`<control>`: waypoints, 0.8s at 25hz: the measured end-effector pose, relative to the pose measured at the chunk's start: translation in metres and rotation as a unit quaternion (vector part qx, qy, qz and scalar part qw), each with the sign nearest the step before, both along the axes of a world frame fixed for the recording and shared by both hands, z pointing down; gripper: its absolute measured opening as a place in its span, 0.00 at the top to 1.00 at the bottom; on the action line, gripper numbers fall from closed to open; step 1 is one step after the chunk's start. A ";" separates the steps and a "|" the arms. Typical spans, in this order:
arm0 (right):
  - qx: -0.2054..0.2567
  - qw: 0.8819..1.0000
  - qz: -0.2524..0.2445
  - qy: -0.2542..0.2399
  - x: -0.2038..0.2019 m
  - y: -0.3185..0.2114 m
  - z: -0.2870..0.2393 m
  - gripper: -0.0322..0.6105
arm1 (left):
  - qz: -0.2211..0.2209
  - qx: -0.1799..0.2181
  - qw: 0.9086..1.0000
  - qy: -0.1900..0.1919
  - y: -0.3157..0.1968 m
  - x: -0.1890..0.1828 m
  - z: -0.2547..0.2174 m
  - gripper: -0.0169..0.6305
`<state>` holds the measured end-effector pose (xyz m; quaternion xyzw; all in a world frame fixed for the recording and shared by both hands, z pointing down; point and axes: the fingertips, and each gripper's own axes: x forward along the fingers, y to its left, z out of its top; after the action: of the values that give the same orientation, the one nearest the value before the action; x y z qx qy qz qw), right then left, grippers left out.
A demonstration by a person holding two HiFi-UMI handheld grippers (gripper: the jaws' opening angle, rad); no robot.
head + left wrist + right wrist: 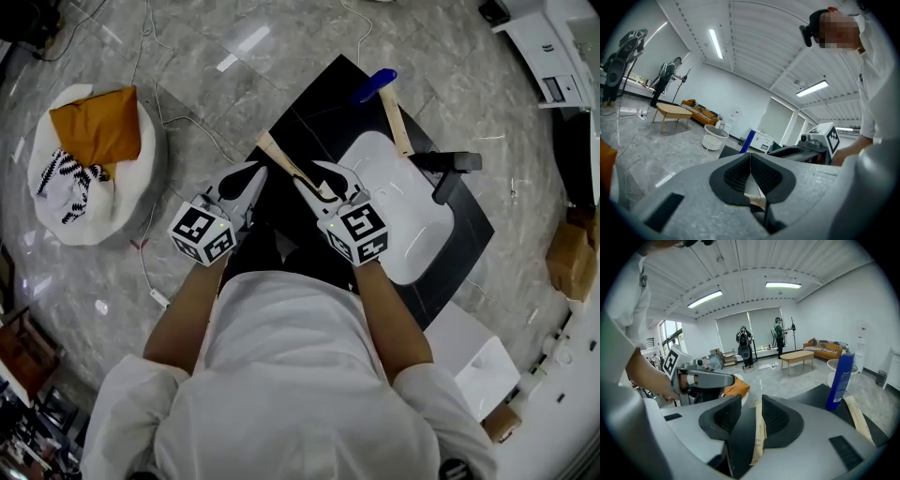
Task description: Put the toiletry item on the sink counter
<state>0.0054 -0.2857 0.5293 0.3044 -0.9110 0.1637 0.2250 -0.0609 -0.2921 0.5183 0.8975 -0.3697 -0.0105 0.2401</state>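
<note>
A long, flat tan paper packet [284, 161] [759, 434] slants across the black counter's [309, 103] left edge beside the white basin [403, 220], between the right claw's [317, 178] [751, 416] parted jaws.

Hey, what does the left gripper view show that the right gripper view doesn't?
Only the left gripper view: the left gripper shut, a thin paper slip pinched low between its jaws. Only the right gripper view: the right gripper open, a tan paper packet standing between its jaws, and a second packet lying on the black counter. Both: the blue bottle, wooden table and orange sofa.
</note>
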 end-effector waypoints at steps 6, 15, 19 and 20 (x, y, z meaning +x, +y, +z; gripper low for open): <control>0.060 0.996 0.026 -0.057 0.015 -0.005 -0.069 0.77 | 0.007 0.042 0.999 -0.010 -0.009 0.012 -0.049 0.95; 0.207 0.965 0.123 -0.101 0.094 -0.009 -0.164 0.90 | 0.013 0.102 0.995 -0.017 -0.002 0.026 -0.116 0.95; 0.233 0.951 0.181 -0.098 0.138 -0.014 -0.185 0.91 | 0.014 0.108 0.994 -0.017 0.001 0.031 -0.125 0.95; 0.237 0.948 0.191 -0.096 0.146 -0.013 -0.189 0.91 | 0.014 0.112 0.993 -0.017 0.002 0.033 -0.129 0.95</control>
<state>0.1509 -0.2992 0.3402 0.5002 -0.8655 0.0114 0.0228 -0.0283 -0.2898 0.3888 0.9238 -0.3581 -0.0332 0.1314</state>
